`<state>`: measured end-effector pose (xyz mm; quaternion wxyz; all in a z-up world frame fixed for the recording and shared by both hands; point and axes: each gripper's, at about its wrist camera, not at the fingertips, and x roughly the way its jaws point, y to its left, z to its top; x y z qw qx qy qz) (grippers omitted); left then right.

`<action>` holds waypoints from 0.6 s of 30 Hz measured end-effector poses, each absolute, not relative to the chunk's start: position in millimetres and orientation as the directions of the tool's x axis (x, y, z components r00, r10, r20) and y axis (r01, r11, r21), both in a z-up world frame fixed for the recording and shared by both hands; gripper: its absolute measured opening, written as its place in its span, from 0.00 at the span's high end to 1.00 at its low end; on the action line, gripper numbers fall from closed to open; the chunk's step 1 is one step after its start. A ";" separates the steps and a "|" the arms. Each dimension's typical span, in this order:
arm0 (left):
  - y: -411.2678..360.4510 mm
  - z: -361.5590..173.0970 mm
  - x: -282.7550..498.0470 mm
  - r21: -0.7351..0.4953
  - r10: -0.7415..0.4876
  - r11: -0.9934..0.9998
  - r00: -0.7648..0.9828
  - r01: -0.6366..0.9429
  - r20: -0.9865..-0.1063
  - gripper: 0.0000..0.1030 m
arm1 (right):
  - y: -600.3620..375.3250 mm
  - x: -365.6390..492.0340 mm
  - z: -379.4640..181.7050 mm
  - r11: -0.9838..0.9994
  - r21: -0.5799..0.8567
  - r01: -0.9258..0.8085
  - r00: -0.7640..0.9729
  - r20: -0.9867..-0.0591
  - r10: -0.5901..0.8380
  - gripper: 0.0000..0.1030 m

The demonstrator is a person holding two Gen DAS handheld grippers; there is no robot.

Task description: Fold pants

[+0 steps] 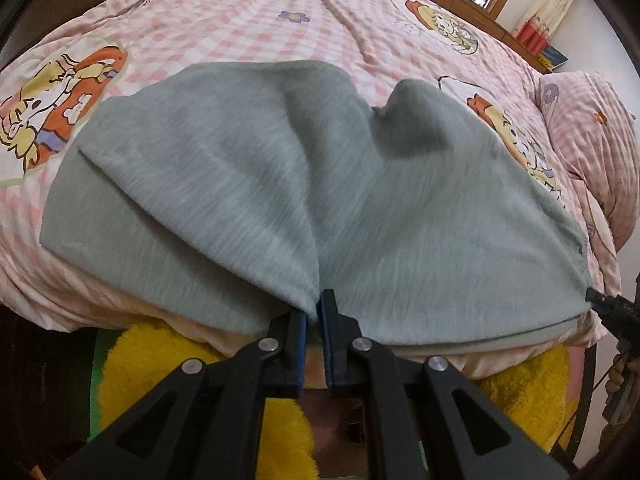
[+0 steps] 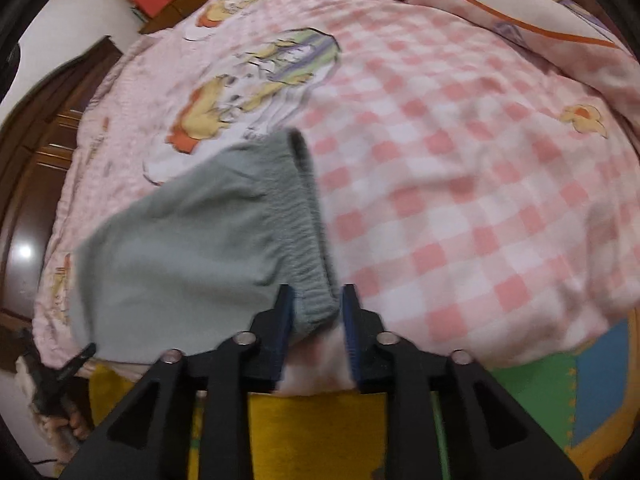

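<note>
Grey pants [image 1: 280, 184] lie doubled over on a pink checked bed cover [image 1: 240, 28], near the bed's front edge. My left gripper [image 1: 316, 308] is shut on the pants' near edge, where two folds of cloth meet. In the right wrist view the pants [image 2: 192, 248] end in a ribbed elastic waistband [image 2: 312, 240]. My right gripper [image 2: 316, 300] stands open with the waistband's near corner between its jaws, resting against the left pad and free of the right one. The left gripper's fingertip [image 2: 86, 352] shows at the lower left, with a hand behind it.
A pillow [image 1: 588, 128] in matching checks lies at the bed's right end. A yellow fluffy mat [image 1: 132, 364] and coloured foam floor tiles [image 2: 540, 392] lie below the bed's front edge. Dark wooden furniture [image 2: 44, 152] stands beyond the bed's far side.
</note>
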<state>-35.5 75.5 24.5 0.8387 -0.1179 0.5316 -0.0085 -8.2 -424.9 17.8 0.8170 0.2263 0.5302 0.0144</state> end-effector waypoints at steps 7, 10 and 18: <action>83.3 22.6 -34.9 -0.243 -0.186 0.967 0.431 -0.082 -0.883 0.94 | -389.3 -40.2 63.3 0.936 0.266 0.231 0.585 -0.806 0.085 0.73; 83.5 22.2 -35.4 -0.252 -0.199 0.965 0.435 -0.068 -0.878 0.94 | -370.5 -50.5 70.7 0.916 0.344 0.208 0.609 -0.778 0.154 0.73; 87.4 19.6 -37.5 -0.275 -0.232 0.961 0.452 -0.030 -0.861 0.94 | -330.8 -48.5 16.4 0.669 0.709 0.225 0.522 -0.667 0.532 0.73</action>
